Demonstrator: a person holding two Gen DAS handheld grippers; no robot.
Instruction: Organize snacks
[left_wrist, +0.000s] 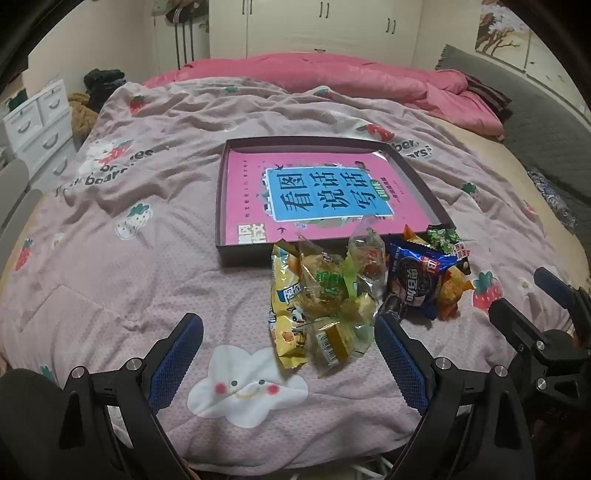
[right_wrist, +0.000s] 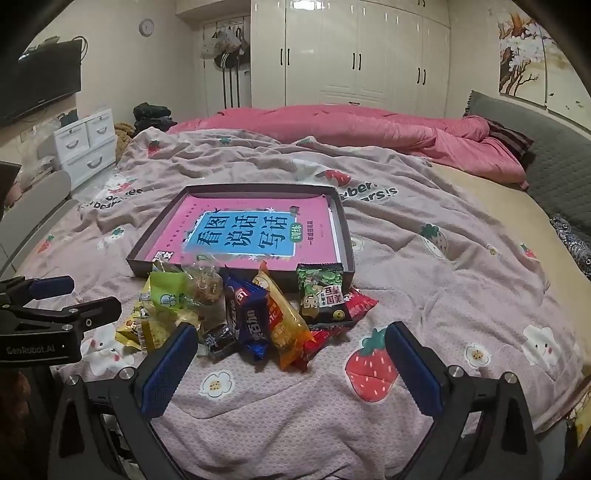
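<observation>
A pile of snack packets lies on the bedspread in front of a shallow dark box (left_wrist: 236, 254) (right_wrist: 146, 267) holding a pink book (left_wrist: 314, 192) (right_wrist: 251, 229). The pile holds a clear bag of cakes (left_wrist: 332, 295) (right_wrist: 184, 295), a yellow packet (left_wrist: 286, 317), a blue cookie packet (left_wrist: 417, 280) (right_wrist: 247, 314), an orange packet (right_wrist: 286, 325), a green packet (right_wrist: 323, 291) and a red packet (right_wrist: 364, 304). My left gripper (left_wrist: 290, 332) is open, low over the bed, just short of the clear bag. My right gripper (right_wrist: 291, 341) is open, close before the blue and orange packets.
The bedspread (left_wrist: 147, 280) (right_wrist: 443, 280) is pinkish with strawberry prints. A pink duvet (right_wrist: 369, 129) lies at the far side, a grey headboard (right_wrist: 535, 133) at the right, white drawers (right_wrist: 88, 144) at the left. Each gripper shows in the other's view: the right one (left_wrist: 517, 299), the left one (right_wrist: 88, 299).
</observation>
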